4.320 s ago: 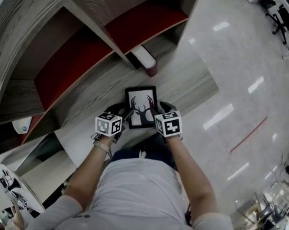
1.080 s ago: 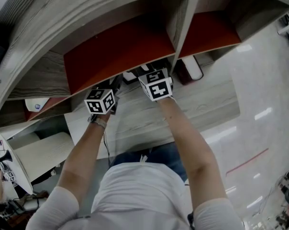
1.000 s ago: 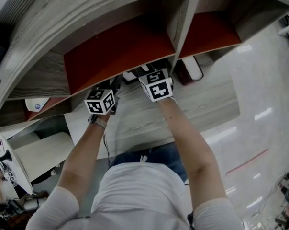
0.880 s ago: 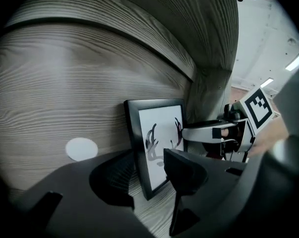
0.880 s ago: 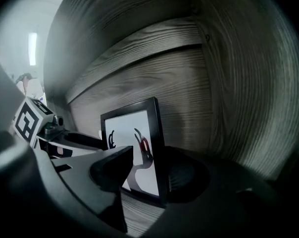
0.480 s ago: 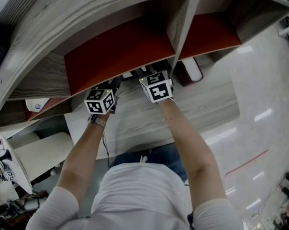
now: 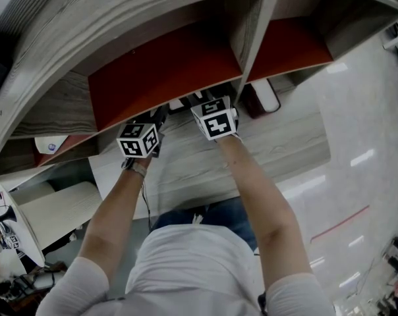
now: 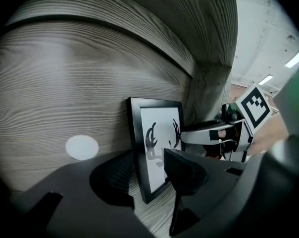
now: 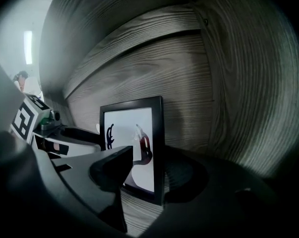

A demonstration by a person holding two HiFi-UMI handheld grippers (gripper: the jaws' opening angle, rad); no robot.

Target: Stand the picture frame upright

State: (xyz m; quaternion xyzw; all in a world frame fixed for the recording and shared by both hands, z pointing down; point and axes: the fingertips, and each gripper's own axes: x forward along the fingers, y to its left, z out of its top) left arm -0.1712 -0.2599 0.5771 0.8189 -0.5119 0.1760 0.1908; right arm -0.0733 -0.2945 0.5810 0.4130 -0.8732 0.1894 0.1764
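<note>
The black picture frame (image 8: 157, 143) with a deer-antler print stands upright on the wood shelf (image 7: 186, 157), close to the compartment's back wall. My left gripper (image 8: 147, 170) is open and straddles the frame's left edge, one jaw in front of the glass and one behind. My right gripper (image 9: 154, 165) is open too and straddles the frame (image 9: 132, 143) at its right edge. In the head view both marker cubes, left (image 7: 138, 140) and right (image 7: 215, 117), sit at the compartment's mouth and hide most of the frame.
A vertical wood divider (image 7: 252, 38) closes the compartment on the right. Red back panels (image 7: 166, 64) line the shelves. A white and maroon object (image 7: 265, 94) stands in the neighbouring compartment. A round white sticker (image 8: 81, 147) is on the wall. Glossy floor (image 7: 364, 143) lies at right.
Since the earliest frame the frame has gone from lying low between both grippers up into the shelf compartment. Over the last second the grippers have barely shifted.
</note>
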